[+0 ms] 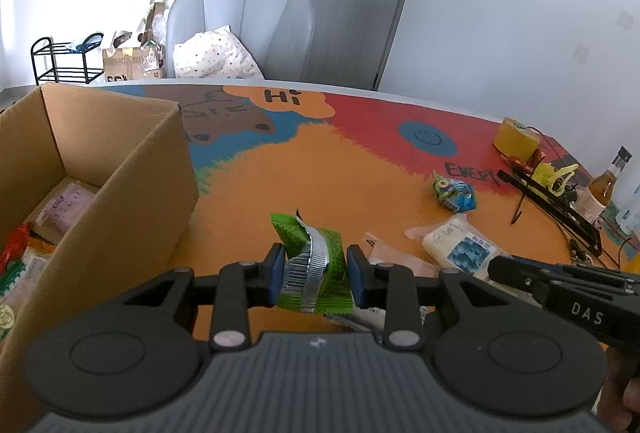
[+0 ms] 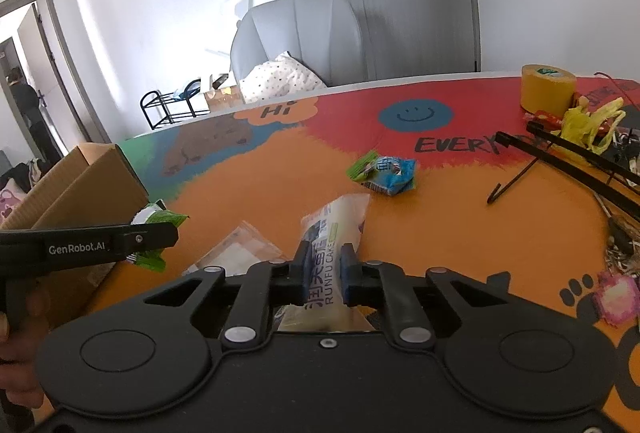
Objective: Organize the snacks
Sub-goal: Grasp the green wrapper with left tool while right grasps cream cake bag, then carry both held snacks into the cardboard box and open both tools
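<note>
My left gripper (image 1: 316,271) is shut on a crumpled green snack packet (image 1: 296,233), held above the orange table mat just right of the open cardboard box (image 1: 120,169). The box holds several snacks, among them a purple packet (image 1: 66,207). My right gripper (image 2: 325,269) is shut on a white cake packet (image 2: 340,217) printed RUNFU CAKE, which sticks out forward between the blue pads. In the right wrist view the left gripper (image 2: 172,233) shows at the left with the green packet (image 2: 160,219), beside the box (image 2: 92,185). A blue-green packet (image 2: 386,173) lies farther back on the mat.
A clear flat packet (image 2: 236,253) lies between the two grippers. At the right stand a yellow tape roll (image 2: 548,93), a black wire rack (image 2: 580,153) with yellow scraps, a bottle (image 1: 604,185) and a pink packet (image 2: 614,297). A grey chair stands behind the table.
</note>
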The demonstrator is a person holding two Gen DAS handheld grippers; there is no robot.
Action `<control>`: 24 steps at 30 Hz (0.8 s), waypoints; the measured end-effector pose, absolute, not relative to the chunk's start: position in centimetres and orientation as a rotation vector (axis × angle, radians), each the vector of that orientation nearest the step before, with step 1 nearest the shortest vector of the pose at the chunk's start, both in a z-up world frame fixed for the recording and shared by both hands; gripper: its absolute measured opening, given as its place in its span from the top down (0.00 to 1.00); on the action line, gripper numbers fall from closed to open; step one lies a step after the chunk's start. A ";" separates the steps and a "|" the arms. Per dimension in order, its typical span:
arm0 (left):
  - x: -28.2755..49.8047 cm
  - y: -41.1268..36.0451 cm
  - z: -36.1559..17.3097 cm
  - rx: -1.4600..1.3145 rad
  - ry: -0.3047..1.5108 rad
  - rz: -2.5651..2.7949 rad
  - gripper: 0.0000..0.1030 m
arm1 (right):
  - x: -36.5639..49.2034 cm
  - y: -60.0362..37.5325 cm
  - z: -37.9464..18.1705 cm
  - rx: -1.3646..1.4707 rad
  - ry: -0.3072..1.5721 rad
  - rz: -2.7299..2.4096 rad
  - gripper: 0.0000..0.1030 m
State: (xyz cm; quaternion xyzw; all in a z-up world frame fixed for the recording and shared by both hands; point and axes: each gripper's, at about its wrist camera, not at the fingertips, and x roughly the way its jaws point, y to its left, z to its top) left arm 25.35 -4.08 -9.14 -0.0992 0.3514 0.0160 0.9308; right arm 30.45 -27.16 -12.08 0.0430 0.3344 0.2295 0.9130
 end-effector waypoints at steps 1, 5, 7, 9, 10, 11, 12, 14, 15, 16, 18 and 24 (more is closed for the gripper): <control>25.2 -4.0 -9.1 -0.204 0.719 0.033 0.69 | 30.3 -27.3 -12.1 0.090 0.691 0.470 0.87; 24.7 -3.9 -9.3 -0.204 0.725 0.031 0.69 | 29.6 -27.9 -12.3 0.092 0.708 0.460 0.91; 24.6 -3.9 -9.6 -0.207 0.737 0.027 0.69 | 29.5 -28.0 -12.6 0.091 0.726 0.454 0.91; 24.6 -3.8 -9.9 -0.209 0.749 0.025 0.69 | 29.3 -28.0 -12.8 0.085 0.738 0.449 0.86; 24.5 -3.8 -10.1 -0.209 0.753 0.024 0.69 | 29.3 -27.8 -12.8 0.075 0.738 0.445 0.81; 24.5 -3.8 -10.3 -0.211 0.759 0.023 0.69 | 29.4 -27.5 -12.9 0.063 0.739 0.440 0.73; 24.6 -3.7 -10.5 -0.214 0.764 0.022 0.69 | 29.4 -27.3 -13.0 0.054 0.740 0.438 0.66; 24.6 -3.5 -10.7 -0.219 0.772 0.024 0.69 | 29.6 -26.7 -13.2 0.041 0.744 0.436 0.53; 24.6 -3.4 -10.9 -0.221 0.776 0.023 0.69 | 29.7 -26.5 -13.3 0.036 0.744 0.433 0.46; 24.6 -3.3 -11.0 -0.223 0.781 0.022 0.69 | 29.7 -26.1 -13.4 0.025 0.744 0.432 0.45; 24.6 -3.2 -11.3 -0.224 0.791 0.021 0.69 | 30.0 -25.3 -13.8 0.001 0.750 0.431 0.45; 24.7 -2.7 -11.9 -0.230 0.798 0.020 0.69 | 30.1 -23.1 -14.6 -0.092 0.746 0.404 0.45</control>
